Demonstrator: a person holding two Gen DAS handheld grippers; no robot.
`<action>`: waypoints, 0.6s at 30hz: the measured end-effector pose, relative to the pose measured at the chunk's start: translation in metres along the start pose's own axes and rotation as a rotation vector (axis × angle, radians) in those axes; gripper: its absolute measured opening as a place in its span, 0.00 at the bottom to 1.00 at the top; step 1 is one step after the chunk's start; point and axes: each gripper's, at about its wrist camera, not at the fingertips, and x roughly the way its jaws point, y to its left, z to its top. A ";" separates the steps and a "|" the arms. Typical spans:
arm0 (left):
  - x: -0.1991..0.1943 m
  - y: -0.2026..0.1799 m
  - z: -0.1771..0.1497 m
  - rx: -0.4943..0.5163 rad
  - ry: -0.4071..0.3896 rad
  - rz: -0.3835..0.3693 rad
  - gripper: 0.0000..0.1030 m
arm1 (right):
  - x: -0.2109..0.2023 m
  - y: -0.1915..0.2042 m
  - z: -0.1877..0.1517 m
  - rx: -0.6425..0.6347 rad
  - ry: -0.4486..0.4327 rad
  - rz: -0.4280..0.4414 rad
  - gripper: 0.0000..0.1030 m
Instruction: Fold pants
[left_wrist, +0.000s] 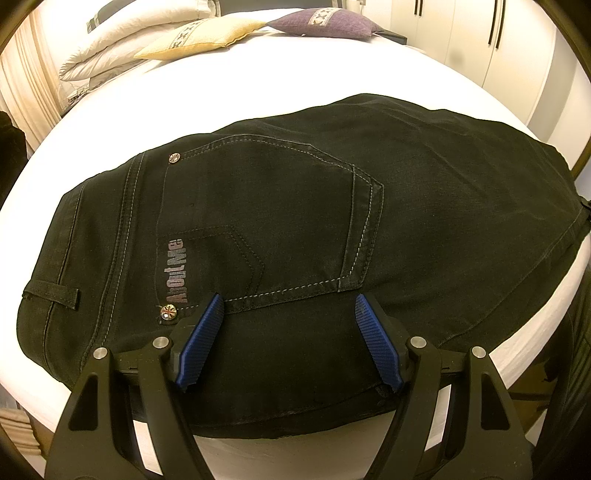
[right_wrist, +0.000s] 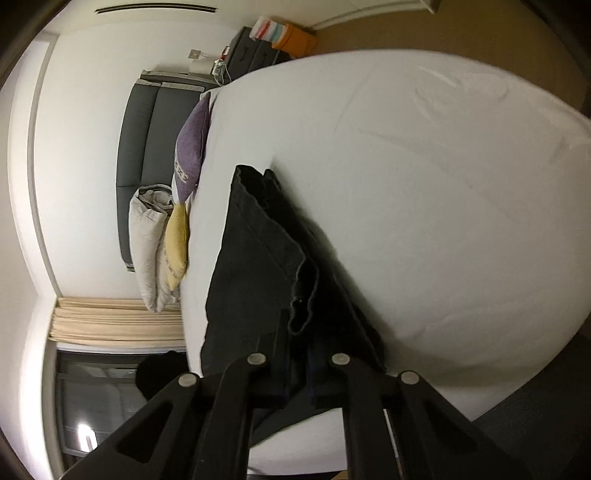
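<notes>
Black jeans (left_wrist: 295, 221) lie on the white bed (left_wrist: 258, 96), seat side up with a back pocket and an "AboutMe" label showing. My left gripper (left_wrist: 290, 314) is open, its blue pads (left_wrist: 201, 339) resting on the jeans just below the pocket near the bed's front edge. In the right wrist view, rolled sideways, my right gripper (right_wrist: 299, 354) is shut on a bunched fold of the jeans (right_wrist: 258, 266), lifting that part off the bed (right_wrist: 443, 203). Its fingertips are hidden in the dark cloth.
Cream, yellow (left_wrist: 199, 37) and purple (left_wrist: 325, 22) pillows lie at the head of the bed. White wardrobe doors (left_wrist: 480, 37) stand at the far right. A grey headboard (right_wrist: 140, 147), curtain (right_wrist: 118, 321) and nightstand (right_wrist: 255, 48) show in the right wrist view.
</notes>
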 end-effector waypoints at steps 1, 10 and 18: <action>0.000 0.000 0.000 0.000 0.000 0.000 0.71 | -0.002 0.005 -0.002 -0.023 -0.013 -0.017 0.07; -0.001 -0.002 0.002 0.047 0.039 -0.008 0.71 | -0.026 0.023 -0.017 -0.069 -0.073 -0.060 0.06; -0.003 0.003 0.001 0.079 0.064 -0.024 0.72 | -0.014 -0.008 -0.021 -0.041 -0.074 -0.105 0.05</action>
